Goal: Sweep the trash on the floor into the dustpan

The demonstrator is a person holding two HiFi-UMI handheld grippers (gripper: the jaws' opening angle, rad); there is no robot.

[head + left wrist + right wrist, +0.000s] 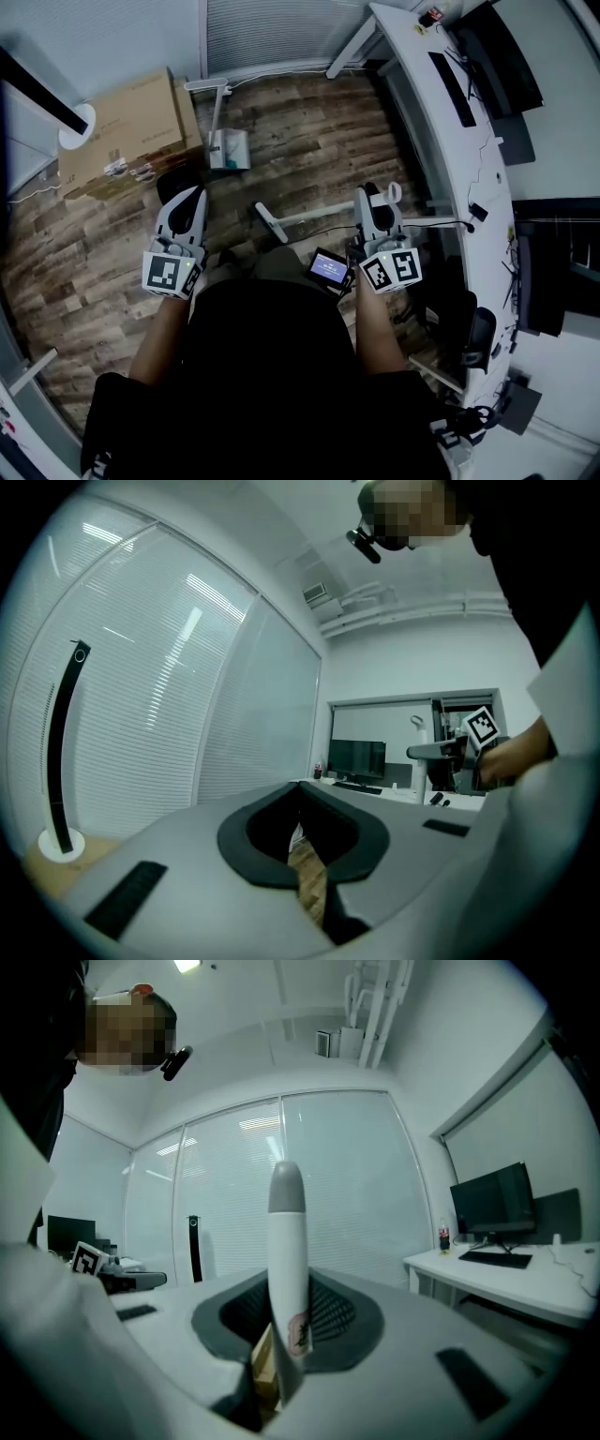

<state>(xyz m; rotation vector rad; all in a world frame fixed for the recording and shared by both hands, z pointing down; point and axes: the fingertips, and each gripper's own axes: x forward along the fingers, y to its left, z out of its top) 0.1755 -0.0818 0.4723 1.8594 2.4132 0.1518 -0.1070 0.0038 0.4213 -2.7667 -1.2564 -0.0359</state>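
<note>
1. While you are standing on the wooden floor [309,141] and looking steeply down, you are holding one tool in each hand, both pointing level and away from your body.
2. Your left tool [190,199] is showing its jaws pressed together with nothing gripped; only a sliver of floor is showing through the slit in its own view.
3. Your right tool [371,197] is pinching the white broom handle [286,1269], whose grey tip is rising above the jaws.
4. From that tool the handle is slanting down towards your left, ending at a white broom head [270,223] on the floor between your two tools.
5. The dustpan [230,150], teal and white with an upright white handle, is standing on the floor ahead of your left tool, just beside a cardboard box [131,127].
6. Small pale scraps [127,170] are lying at the box's near edge, well apart from the broom head; they are too small to identify.
7. A long white tabletop [459,159] is running along your right side.
</note>
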